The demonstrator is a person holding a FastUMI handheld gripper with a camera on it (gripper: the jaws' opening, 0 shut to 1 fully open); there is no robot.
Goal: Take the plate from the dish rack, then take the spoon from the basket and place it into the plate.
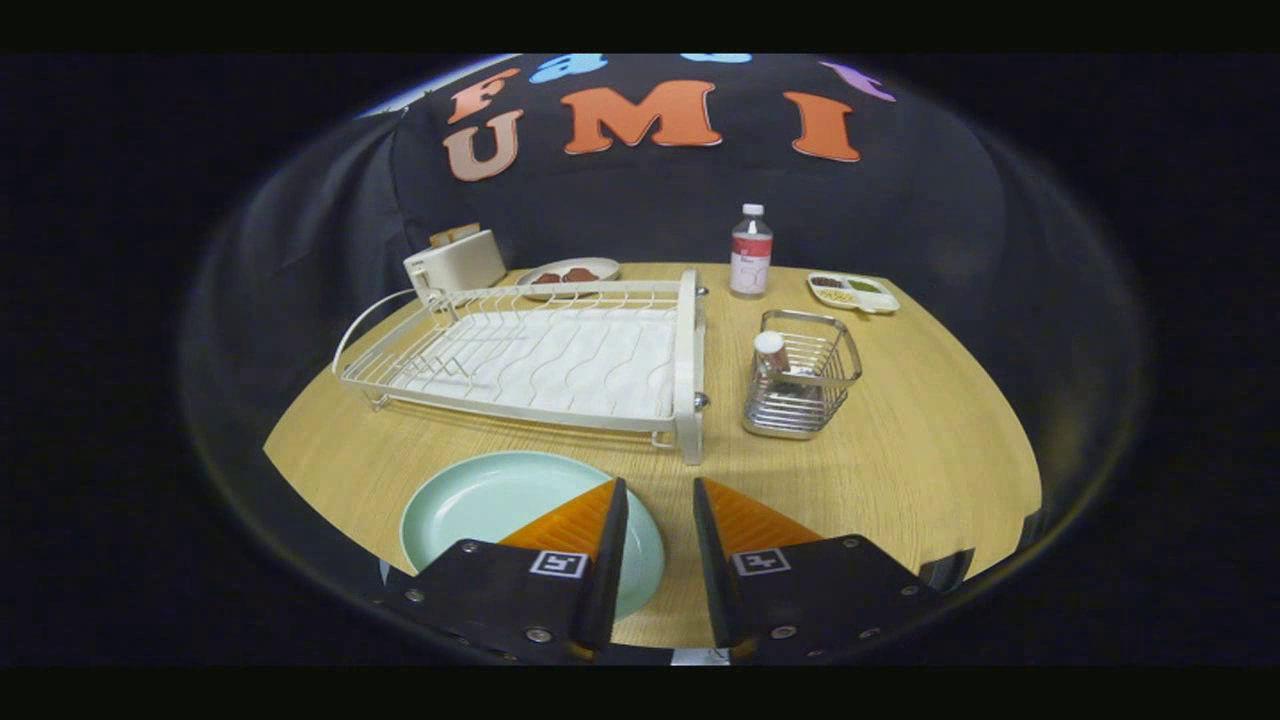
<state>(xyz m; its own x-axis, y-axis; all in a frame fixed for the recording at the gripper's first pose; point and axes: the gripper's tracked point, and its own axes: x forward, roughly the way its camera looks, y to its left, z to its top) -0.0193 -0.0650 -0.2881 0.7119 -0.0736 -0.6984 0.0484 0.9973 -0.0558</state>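
Gripper view: the pale green round plate (500,510) lies flat on the wooden counter (900,470), out of the white wire dish rack (540,355). The fingers (610,560) stand apart, empty. Beyond them, the steel wire basket (805,375) props the white-handled spoon (771,352) upright, easy to pinch.

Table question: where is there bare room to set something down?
Bare wooden table lies right of the wire basket, and between the dish rack and mint plate. The back is crowded: toaster, food plate, bottle, snack tray. The open gripper holds nothing.
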